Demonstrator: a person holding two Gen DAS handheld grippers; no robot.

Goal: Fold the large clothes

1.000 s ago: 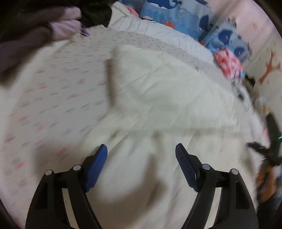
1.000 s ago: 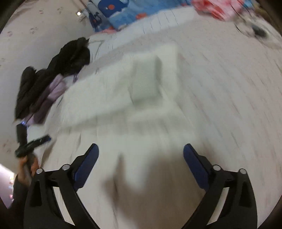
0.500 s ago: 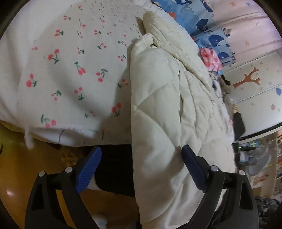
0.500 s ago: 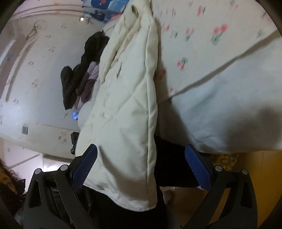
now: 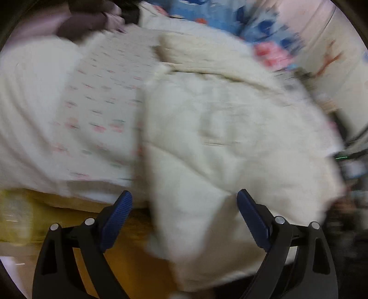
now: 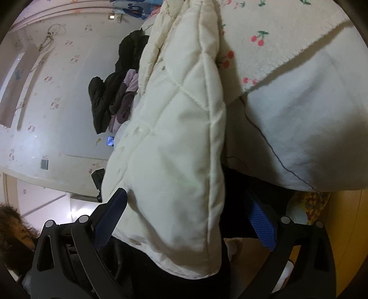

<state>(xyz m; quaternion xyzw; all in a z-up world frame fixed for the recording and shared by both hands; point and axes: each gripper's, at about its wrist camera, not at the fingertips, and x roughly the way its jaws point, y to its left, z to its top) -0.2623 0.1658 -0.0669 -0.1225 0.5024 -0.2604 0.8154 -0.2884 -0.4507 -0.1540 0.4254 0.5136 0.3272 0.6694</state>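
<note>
Since a second ago both views have swung from the top of the bed to its near edge, and the left tool's jaws have just been opening, with cloth in the gap but no pad pressing on it. One cream quilted padded coat [image 5: 230, 128] lies on the bed, its long axis running from the far side toward the cameras, its near end hanging over the bed's edge [image 6: 174, 161]. One white bed cover printed with red cherries [image 5: 96, 115] lies under it. The left tool [image 5: 184, 218] stands wide open, blue pads either side of the hanging hem, released. The right tool [image 6: 188, 218] is also wide open; the coat's lower end hangs between its blue pads, near the left pad, and whether it touches I cannot tell. One heap of black and mauve clothes [image 6: 115, 96] lies on the bed's far part. Blue whale-print bedding [image 5: 218, 16] lies beyond.
</note>
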